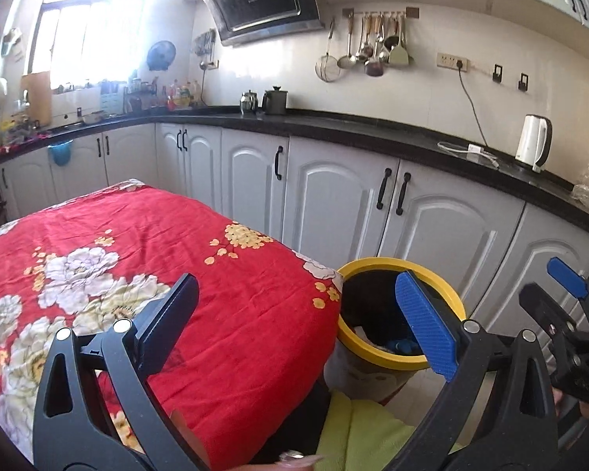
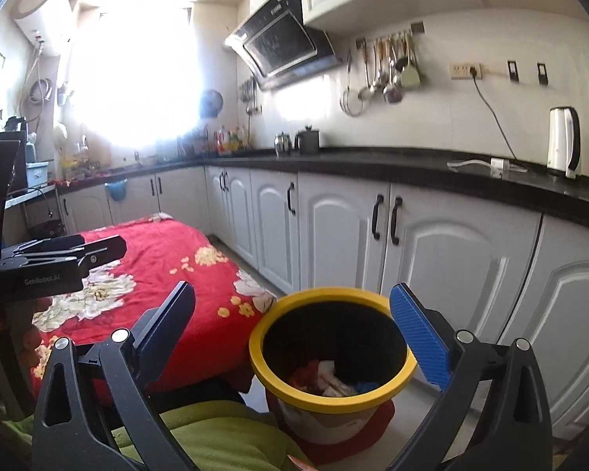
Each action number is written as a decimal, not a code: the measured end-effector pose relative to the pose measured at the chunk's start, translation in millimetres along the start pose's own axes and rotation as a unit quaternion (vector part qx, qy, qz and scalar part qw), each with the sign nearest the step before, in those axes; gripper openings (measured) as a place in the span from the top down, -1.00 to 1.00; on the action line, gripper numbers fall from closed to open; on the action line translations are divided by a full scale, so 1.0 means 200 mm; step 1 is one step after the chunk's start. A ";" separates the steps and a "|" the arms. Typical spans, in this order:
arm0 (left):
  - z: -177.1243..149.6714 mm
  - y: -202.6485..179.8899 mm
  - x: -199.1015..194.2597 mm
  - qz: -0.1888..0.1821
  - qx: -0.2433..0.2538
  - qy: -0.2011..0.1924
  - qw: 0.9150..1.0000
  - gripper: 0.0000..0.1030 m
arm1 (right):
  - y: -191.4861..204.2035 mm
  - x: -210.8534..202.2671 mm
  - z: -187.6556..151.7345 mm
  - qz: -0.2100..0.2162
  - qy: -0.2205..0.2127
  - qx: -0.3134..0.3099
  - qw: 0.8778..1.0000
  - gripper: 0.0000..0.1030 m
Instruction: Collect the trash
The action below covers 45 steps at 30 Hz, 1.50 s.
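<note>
Hovering with jaws spread wide and empty, right tongs (image 2: 294,327) above the yellow-rimmed trash bin (image 2: 332,357), scraps inside it, bin on the floor beside the red floral-clothed worktop (image 1: 157,259), left tongs (image 1: 298,324) likewise apart, empty.

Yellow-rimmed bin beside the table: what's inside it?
In the yellow-rimmed bin, a small pile shows at the bottom: red, white and blue scraps. Its dark inner wall and near rim hide anything beneath them.

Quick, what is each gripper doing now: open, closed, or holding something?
Left gripper: open, holding nothing.
Right gripper: open, holding nothing, above the yellow-rimmed bin.
</note>
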<state>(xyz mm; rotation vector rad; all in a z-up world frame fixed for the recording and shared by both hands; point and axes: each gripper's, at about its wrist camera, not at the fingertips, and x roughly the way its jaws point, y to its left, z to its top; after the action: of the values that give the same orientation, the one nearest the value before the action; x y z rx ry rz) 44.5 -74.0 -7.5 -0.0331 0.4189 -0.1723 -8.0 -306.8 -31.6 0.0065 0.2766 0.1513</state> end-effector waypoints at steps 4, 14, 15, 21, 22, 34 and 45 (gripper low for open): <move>-0.02 0.00 -0.07 0.011 -0.001 -0.032 0.999 -0.79 | 0.00 -0.04 -0.01 -0.015 -0.022 0.006 1.000 -0.88; -0.04 -0.01 -0.08 0.001 -0.003 -0.033 0.999 -0.79 | 0.03 -0.04 0.00 -0.023 -0.030 0.003 0.999 -0.88; -0.04 -0.01 -0.08 0.001 -0.003 -0.033 0.999 -0.79 | 0.03 -0.04 0.00 -0.022 -0.029 0.002 0.999 -0.88; -0.04 -0.01 -0.08 0.004 -0.004 -0.031 1.000 -0.79 | 0.03 -0.04 -0.01 -0.021 -0.027 0.001 0.999 -0.88; -0.05 -0.01 -0.08 0.004 -0.005 -0.031 1.000 -0.79 | 0.03 -0.04 -0.01 -0.022 -0.026 0.002 0.999 -0.88; -0.04 -0.01 -0.08 0.006 -0.004 -0.033 0.999 -0.79 | 0.03 -0.04 -0.01 -0.022 -0.024 0.002 0.999 -0.88; -0.04 -0.01 -0.08 0.006 -0.005 -0.033 0.999 -0.79 | 0.03 -0.04 -0.01 -0.022 -0.024 0.002 0.999 -0.88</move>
<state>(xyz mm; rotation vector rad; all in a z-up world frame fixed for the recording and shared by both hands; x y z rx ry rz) 26.3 -72.6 -8.1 -0.0452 0.3535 -0.1577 -16.3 -301.5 -31.5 0.0085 0.2288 0.1070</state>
